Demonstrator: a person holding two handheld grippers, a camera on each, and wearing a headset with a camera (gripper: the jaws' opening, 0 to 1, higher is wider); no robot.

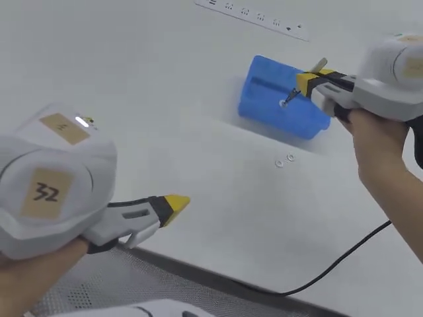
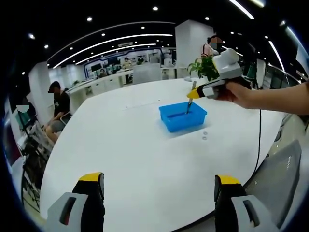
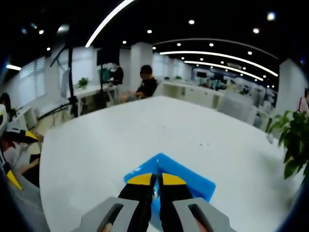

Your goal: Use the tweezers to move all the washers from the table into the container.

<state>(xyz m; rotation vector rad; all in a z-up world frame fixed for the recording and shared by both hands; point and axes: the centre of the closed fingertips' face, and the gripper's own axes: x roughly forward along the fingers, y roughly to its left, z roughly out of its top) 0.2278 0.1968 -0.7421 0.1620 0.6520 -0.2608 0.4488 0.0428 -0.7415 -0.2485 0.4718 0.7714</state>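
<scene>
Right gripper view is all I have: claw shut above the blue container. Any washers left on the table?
Observer: Yes. Two washers lie on the table, outside the container, on its side toward the person.
Operator: Where are the tweezers' tips?
Observer: The tweezers in the right claw point down into the container. Whether they carry a washer is too small to tell.
Operator: Left claw?
Observer: The left claw is open and holds nothing. It is over the table's near edge, well away from the container.
</scene>
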